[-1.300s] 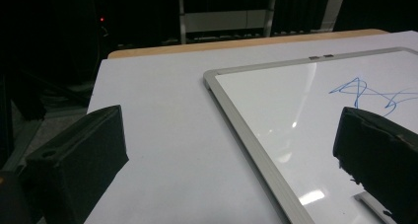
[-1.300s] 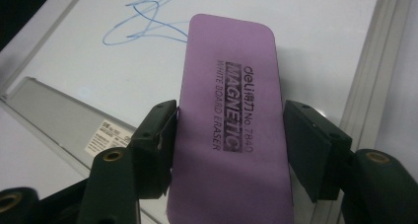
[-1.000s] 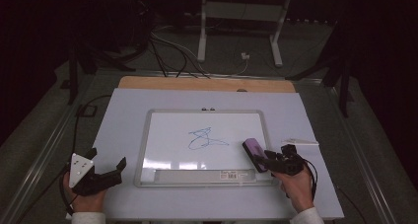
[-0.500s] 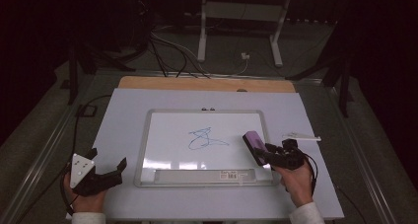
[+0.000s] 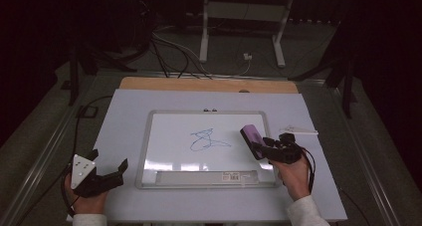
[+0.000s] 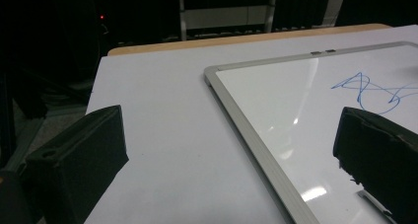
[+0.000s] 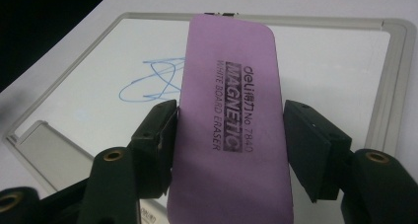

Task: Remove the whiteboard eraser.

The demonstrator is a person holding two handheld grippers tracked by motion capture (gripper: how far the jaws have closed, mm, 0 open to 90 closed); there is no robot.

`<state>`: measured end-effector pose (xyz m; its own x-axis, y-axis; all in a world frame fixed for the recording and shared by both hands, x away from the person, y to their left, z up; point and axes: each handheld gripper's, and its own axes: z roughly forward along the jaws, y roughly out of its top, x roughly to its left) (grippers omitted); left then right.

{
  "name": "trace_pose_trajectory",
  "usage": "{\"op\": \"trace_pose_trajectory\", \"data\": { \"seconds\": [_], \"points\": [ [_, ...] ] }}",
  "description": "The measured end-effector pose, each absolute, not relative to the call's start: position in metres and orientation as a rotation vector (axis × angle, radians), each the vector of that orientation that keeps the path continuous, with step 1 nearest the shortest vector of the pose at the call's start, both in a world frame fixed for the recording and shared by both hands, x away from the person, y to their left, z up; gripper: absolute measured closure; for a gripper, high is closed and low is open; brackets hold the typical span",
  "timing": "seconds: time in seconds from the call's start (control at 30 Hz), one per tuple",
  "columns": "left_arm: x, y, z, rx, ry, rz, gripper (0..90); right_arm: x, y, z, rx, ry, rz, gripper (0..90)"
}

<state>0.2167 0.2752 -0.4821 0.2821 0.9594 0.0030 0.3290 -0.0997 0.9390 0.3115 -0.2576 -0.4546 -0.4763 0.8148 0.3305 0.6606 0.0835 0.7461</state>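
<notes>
Gripping purple eraser [image 7: 226,120], R gripper [image 5: 271,149] jaws over whiteboard [image 5: 174,136]; L gripper [image 5: 107,169] jaws apart.

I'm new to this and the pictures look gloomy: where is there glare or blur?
High view: dark surroundings, pale glare patches on the whiteboard near its lower edge. Left gripper view: bright streaks on the board, near tongs soft. Right gripper view: purple eraser lettering sharp, blue scribble behind slightly soft.

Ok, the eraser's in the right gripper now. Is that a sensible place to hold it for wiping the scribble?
Probably yes. The right gripper holds the eraser across its narrow width, jaws on the two long edges near the rear half. That leaves the front end free, pointing toward the scribble on the whiteboard.
</notes>
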Motion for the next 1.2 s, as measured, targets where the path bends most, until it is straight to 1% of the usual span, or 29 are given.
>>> {"op": "trace_pose_trajectory", "data": {
  "seconds": [0.7, 1.2],
  "points": [
    [0.217, 0.275, -0.483, 1.625, 1.208, 0.843, 0.7, 0.333, -0.231, -0.453, 1.459, 2.179, 1.369, 40.6],
    [0.218, 0.274, -0.483, 1.627, 1.206, 0.843, 0.7, 0.342, -0.218, -0.452, 1.436, 2.187, 1.357, 40.6]
  ]
}}
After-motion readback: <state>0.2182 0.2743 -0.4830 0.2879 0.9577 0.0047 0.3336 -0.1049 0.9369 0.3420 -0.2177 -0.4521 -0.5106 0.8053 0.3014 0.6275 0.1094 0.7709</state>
